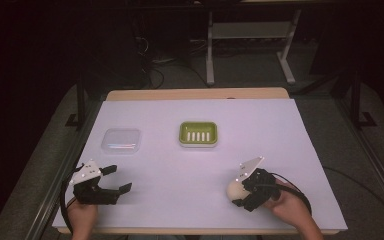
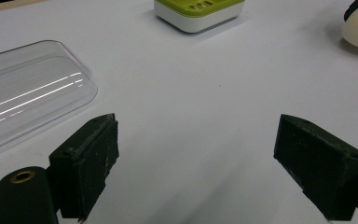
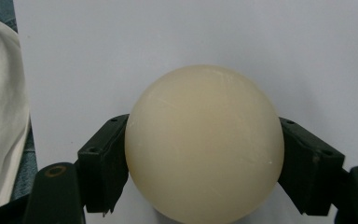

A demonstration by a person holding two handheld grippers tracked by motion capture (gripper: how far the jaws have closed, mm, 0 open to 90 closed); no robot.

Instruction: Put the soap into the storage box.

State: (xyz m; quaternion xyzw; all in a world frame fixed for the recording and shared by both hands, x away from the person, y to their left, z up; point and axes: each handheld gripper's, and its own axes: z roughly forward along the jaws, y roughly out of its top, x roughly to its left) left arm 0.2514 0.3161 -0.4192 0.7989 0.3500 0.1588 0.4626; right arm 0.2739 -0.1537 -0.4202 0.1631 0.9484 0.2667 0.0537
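The ball is a smooth, cream-coloured sphere with a dull, slightly waxy surface and a few faint scuffs, plain all over with no markings. It sits between the two black jaws of the right gripper, which press against its left and right sides at about its widest part, so the gripper is closed onto it. In the high view the ball shows at the near right of the desk, low over the white sheet or resting on it (I cannot tell which), well apart from the other things.

The right gripper points toward the left of the desk, its grey plate tilted up on top, and the person's right hand grips it from behind with the forearm coming in from the near edge.

Farther back, near the middle of the desk, stands a green soap dish with a slotted top and a white base. To its left lies a clear plastic lid, flat on the sheet.

The left gripper rests at the near left, held by the left hand, its jaws spread wide with nothing between them (bare white sheet in the gap); it aims toward the right, with the lid and the dish ahead of it.
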